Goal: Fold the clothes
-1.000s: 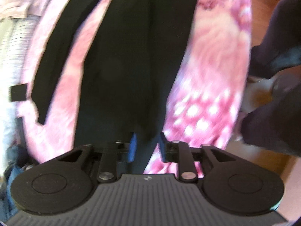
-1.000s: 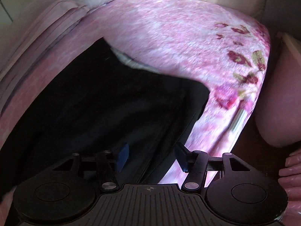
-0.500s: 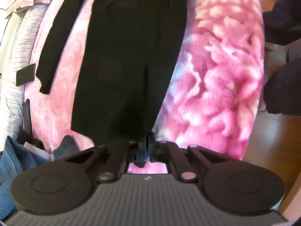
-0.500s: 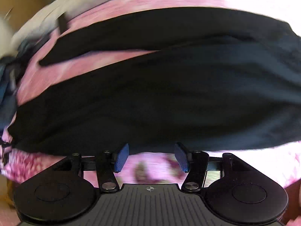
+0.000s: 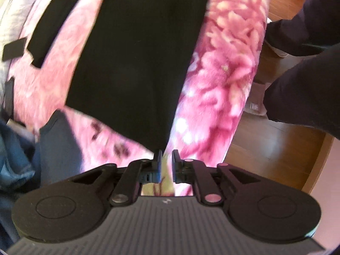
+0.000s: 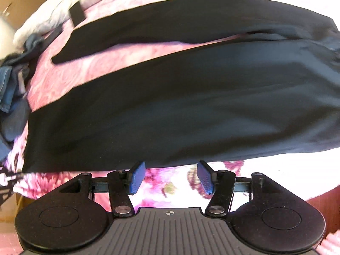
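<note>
From the left wrist we see the black garment (image 5: 136, 48) spread flat on the pink floral blanket (image 5: 225, 68) that covers the bed, its narrow end reaching toward us and a sleeve (image 5: 53, 21) lying apart on the blanket beside it. The left gripper (image 5: 166, 158) hangs right at that near end of the garment; its jaws have just been opening a little and now stand a narrow gap apart, with only blanket showing between them, and the garment's hem just beyond their tips. Beside the garment's near corner lies a bluish heap of clothes (image 5: 55, 146), and past the blanket's far side we see wood floor (image 5: 272, 148) and a person's dark trouser leg (image 5: 308, 89). From the right wrist the garment (image 6: 180, 106) stretches broadly across the blanket (image 6: 119, 57), the sleeve (image 6: 170, 27) lying beyond the body with a strip of blanket between. The right gripper (image 6: 171, 177) hovers just short of the garment's long near edge, its blue-padded jaws spread apart and empty, over bare blanket. At the garment's end farthest from the sleeve's root sits the heap of clothes (image 6: 12, 85).
</note>
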The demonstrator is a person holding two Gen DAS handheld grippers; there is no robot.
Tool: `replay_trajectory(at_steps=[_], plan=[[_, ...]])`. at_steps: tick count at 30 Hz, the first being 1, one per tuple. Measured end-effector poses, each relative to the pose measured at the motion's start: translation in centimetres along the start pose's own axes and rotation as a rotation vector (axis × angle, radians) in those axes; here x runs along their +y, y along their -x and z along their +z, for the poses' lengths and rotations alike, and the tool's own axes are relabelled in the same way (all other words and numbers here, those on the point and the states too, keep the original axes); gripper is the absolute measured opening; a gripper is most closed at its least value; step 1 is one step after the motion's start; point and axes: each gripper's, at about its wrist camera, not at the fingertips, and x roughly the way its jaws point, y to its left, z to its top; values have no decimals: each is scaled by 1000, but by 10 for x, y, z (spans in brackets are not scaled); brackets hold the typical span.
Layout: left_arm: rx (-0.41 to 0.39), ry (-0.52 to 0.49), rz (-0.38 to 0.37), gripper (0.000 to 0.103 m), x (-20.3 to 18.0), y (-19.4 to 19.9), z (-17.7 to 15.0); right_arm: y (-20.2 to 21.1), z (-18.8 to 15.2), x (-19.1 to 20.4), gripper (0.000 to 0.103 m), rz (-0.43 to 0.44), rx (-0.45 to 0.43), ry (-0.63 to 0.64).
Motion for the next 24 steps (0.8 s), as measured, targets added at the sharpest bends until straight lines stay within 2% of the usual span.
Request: replay_trajectory(at_steps=[5,8,13,16,20,24], plan=[[-30,66,7,11,28,22,10,15,7,-25,58,-35,-48,-110],[-78,41,15,18,46,28,43,25,10,-38,58,-45,-80,-174],[-170,-26,55,19,63,41,103,44,13,-57,58,-53,-120,-224],[-214,-47,63,23,69,50,135,57,9,-71,58,-62,-132,-242],[-256,-82,85,27,70,62,163,72,5,-85,58,-72,-158,-282],[-277,-47,96,35,74,72,178,92,1,-95,58,-92,-172,-306]])
